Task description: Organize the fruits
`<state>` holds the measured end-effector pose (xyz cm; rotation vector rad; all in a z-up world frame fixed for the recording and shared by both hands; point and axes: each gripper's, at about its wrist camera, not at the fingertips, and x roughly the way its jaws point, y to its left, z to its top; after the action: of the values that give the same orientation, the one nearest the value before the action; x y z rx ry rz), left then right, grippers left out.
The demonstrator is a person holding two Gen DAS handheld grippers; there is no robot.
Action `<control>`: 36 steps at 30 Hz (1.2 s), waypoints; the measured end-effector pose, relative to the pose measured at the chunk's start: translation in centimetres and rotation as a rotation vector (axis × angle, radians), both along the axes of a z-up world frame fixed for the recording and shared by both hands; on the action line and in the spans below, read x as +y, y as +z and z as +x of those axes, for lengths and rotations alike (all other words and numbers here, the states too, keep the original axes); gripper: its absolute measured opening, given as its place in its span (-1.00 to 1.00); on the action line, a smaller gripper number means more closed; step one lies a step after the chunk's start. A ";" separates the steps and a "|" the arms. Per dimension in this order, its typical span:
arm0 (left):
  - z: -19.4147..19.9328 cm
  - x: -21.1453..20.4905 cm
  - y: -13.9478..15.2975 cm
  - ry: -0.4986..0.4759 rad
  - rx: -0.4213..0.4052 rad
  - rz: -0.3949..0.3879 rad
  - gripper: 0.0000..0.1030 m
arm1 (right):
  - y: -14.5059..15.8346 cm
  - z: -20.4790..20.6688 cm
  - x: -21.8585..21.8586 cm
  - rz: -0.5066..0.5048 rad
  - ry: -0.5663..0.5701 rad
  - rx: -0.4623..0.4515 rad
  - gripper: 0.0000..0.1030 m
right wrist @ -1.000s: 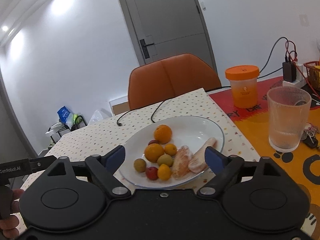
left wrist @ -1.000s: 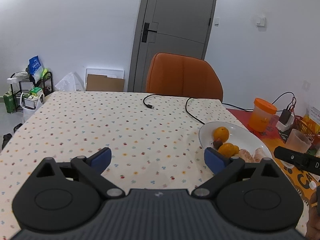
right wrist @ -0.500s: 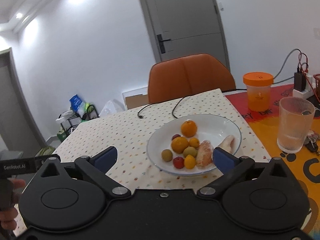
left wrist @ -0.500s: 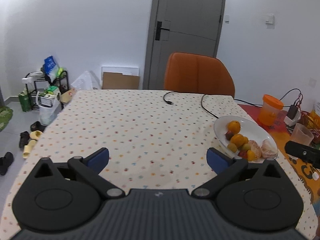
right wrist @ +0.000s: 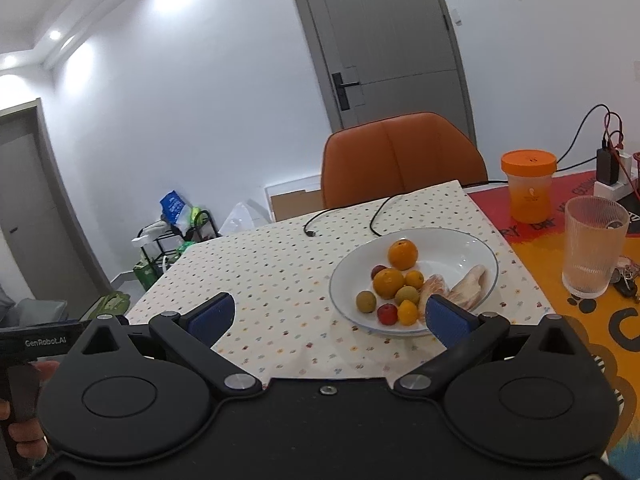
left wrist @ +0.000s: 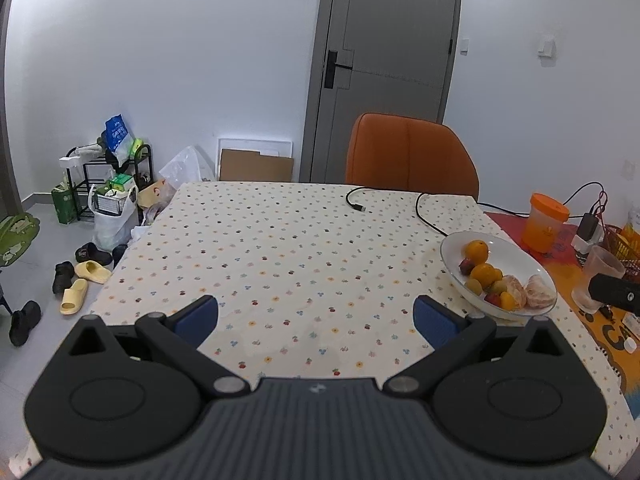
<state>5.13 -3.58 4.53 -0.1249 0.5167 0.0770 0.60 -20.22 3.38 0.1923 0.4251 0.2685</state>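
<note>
On the dotted tablecloth [left wrist: 288,264], left wrist view: left gripper [left wrist: 316,316], blue pads spread wide, nothing between them, only bare cloth below. Plate [left wrist: 516,252], white, at the right of the cloth near its edge. On it: one orange [left wrist: 477,251] at the far side, a second orange, small red and green fruits, and peeled citrus segments [left wrist: 540,291] at the near right. Black cable [left wrist: 424,212] lying on the cloth beyond the plate. Orange chair [left wrist: 412,156] at the far table edge. Orange-lidded jar [left wrist: 546,222] and ribbed glass [left wrist: 598,276] on the orange mat to the right. Shoes and slippers [left wrist: 80,284] on the floor at left.

Right wrist view: right gripper [right wrist: 328,314], jaws having just opened to full width, nothing between the pads. Right pad overlaps the near rim of the plate [right wrist: 472,248] in the picture; contact cannot be told. Fruit grouped at the plate's centre and near side: large orange [right wrist: 403,255] farthest, red fruit [right wrist: 387,313] nearest, segments [right wrist: 470,286] to the right. Glass [right wrist: 595,246] well right of the plate, jar [right wrist: 529,186] behind it. A person's fingers [right wrist: 24,428] at the left edge.
</note>
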 end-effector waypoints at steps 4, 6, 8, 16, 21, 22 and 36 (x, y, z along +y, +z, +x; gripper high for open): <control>-1.4 0.0 0.2 -0.012 -0.020 0.014 1.00 | 0.0 -1.4 0.3 -0.017 0.015 -0.014 1.00; -2.0 0.0 0.2 -0.016 -0.028 0.014 1.00 | -0.1 -2.2 0.3 -0.024 0.021 -0.025 1.00; -2.5 0.0 0.1 -0.018 -0.028 0.010 1.00 | -0.1 -2.8 0.4 -0.028 0.024 -0.027 1.00; -4.3 0.4 -0.1 -0.012 -0.039 0.003 1.00 | -0.2 -4.5 1.9 -0.031 0.038 -0.021 1.00; -5.0 0.5 -0.5 -0.011 -0.040 0.005 1.00 | -0.2 -5.9 2.9 -0.053 0.068 -0.037 1.00; -5.1 0.5 -0.7 -0.014 -0.038 0.005 1.00 | -0.3 -6.2 3.0 -0.058 0.070 -0.042 1.00; -6.0 0.6 -2.4 -0.029 -0.012 0.010 0.99 | -2.1 -7.2 2.8 -0.071 0.052 0.006 1.00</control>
<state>-0.86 -3.01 2.12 -0.1081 0.5054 0.0510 -6.58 -17.42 1.24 0.1124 0.4458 0.3035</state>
